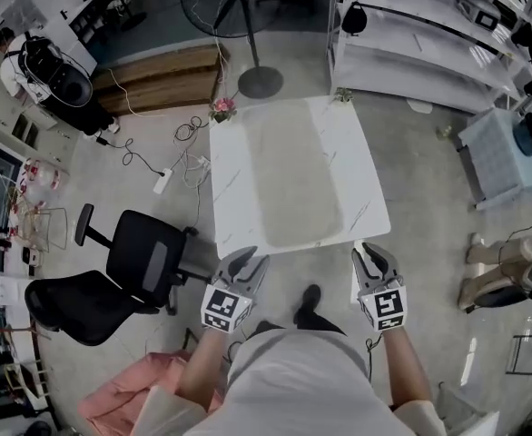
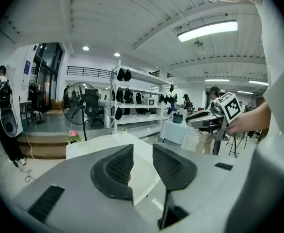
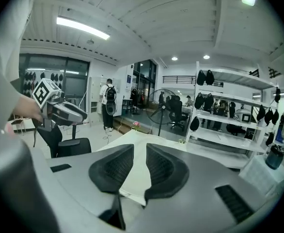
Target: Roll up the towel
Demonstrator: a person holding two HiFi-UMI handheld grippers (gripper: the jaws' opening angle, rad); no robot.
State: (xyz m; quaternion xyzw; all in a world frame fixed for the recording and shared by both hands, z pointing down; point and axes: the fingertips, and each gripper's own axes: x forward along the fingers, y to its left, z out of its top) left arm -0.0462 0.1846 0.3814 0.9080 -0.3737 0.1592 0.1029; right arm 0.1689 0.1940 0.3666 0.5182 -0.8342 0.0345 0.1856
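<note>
Closest below the head camera is the person's pale shirt, with both forearms reaching forward from it. Each hand carries a grey two-fingered tool topped by a cube with square markers. The left gripper (image 1: 245, 262) hangs by the near left corner of the white marble-patterned square table (image 1: 232, 198), and the right gripper (image 1: 373, 254) hangs by the near right corner. In both gripper views the dark ribbed fingers stand a little apart with a narrow gap between them. Only the table top shows through that gap, so neither tool grips anything.

The pale beige rectangular towel (image 1: 294, 175) lies spread flat along the middle of the table, running from the far edge toward the near edge. It is unrolled and clear of both grippers.

A small pot of pink flowers (image 1: 221, 108) sits at the table's far left corner. A black office chair (image 1: 132, 276) stands on the floor to the left. A black pedestal fan (image 1: 240, 12) stands beyond the far edge, and white shelving (image 1: 429, 48) fills the far right.
</note>
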